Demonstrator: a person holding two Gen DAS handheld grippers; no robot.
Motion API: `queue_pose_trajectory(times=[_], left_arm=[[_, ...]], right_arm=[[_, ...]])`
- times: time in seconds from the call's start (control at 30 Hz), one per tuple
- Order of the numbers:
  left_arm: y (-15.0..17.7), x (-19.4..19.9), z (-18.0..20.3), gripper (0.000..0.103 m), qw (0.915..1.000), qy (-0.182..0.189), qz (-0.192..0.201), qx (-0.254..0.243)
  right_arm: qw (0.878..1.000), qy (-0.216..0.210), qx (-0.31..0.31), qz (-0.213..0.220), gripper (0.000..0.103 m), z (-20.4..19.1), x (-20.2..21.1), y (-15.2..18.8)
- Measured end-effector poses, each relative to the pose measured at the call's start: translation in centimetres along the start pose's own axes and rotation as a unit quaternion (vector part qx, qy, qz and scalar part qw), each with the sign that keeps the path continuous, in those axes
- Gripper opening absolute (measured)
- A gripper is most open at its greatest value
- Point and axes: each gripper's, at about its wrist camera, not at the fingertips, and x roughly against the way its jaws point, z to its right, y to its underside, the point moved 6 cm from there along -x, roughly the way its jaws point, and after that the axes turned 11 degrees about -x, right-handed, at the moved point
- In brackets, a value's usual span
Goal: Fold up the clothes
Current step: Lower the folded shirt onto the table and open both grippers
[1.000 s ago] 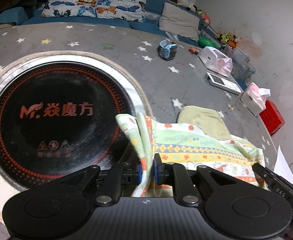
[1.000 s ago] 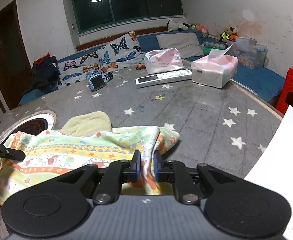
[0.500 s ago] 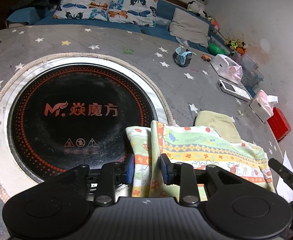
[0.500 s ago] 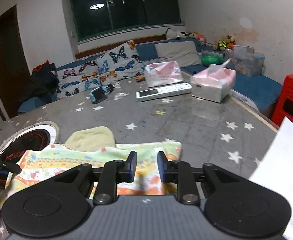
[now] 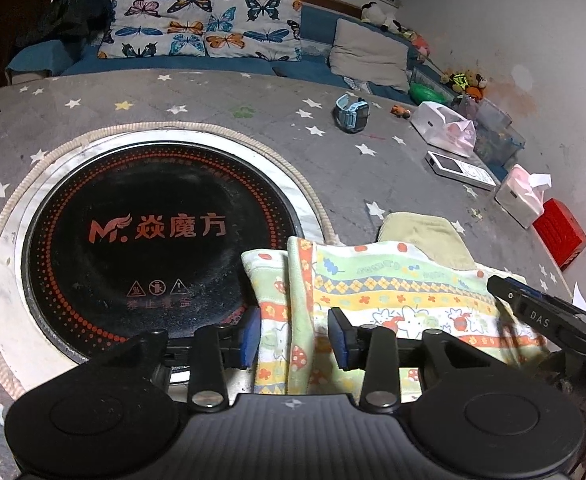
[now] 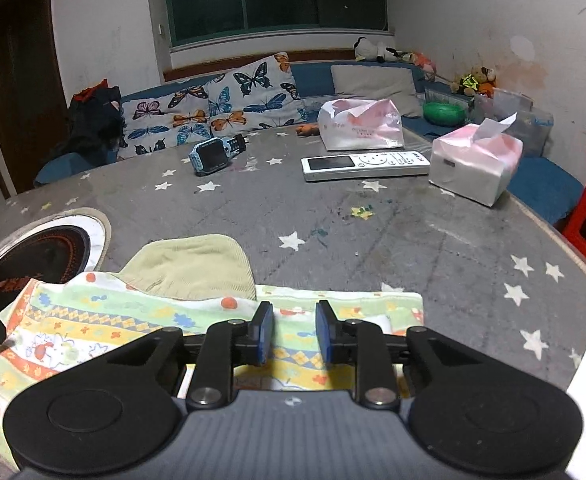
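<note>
1. Since a second ago, both pairs of tongs have let go of the patterned cloth (image 5: 393, 292), which was pinched and bunched up between each set of pads and now lies flatter on the grey star-print table (image 5: 221, 112).
2. Left gripper (image 5: 295, 338): its jaws are opening, and a raised fold of the cloth runs between the blue pads (image 5: 250, 336) with a gap on either side, so nothing is clamped.
3. Right gripper (image 6: 291, 330): its jaws stand apart above the cloth's far edge, with the fabric flat below them and not pressed by the pads.
4. The cloth stretches between the two grippers, and its left end overlaps the rim of the round black cooktop (image 5: 149, 240) set into the table.
5. A plain beige cloth (image 6: 193, 266) lies partly under the patterned one's far edge.
6. Farther back on the table sit a blue watch (image 6: 213, 156), a white remote (image 6: 365, 164) and two tissue packs (image 6: 475, 160), well apart from the cloth.
</note>
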Motion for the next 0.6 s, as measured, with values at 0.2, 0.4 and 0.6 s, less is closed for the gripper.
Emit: queue_pose_trajectory(times=[0.2,0.4,0.6], left_arm=[[0.2,0.8,1.7,0.045,0.9995,0.003,0.013,-0.028],[0.8,1.4,3.0,0.048,0.9983,-0.001,0.022,-0.053],[1.4,1.8,2.5,0.049,0.9985,-0.01,0.022,-0.049]], right_arm=[[0.999,-0.03,0.026,0.003,0.032,-1.8,3.0,1.2],[0.997,-0.066,0.049,-0.008,0.033,-4.0,5.3,3.4],[0.995,-0.075,0.066,-0.01,0.04,-5.2,6.6,5.7]])
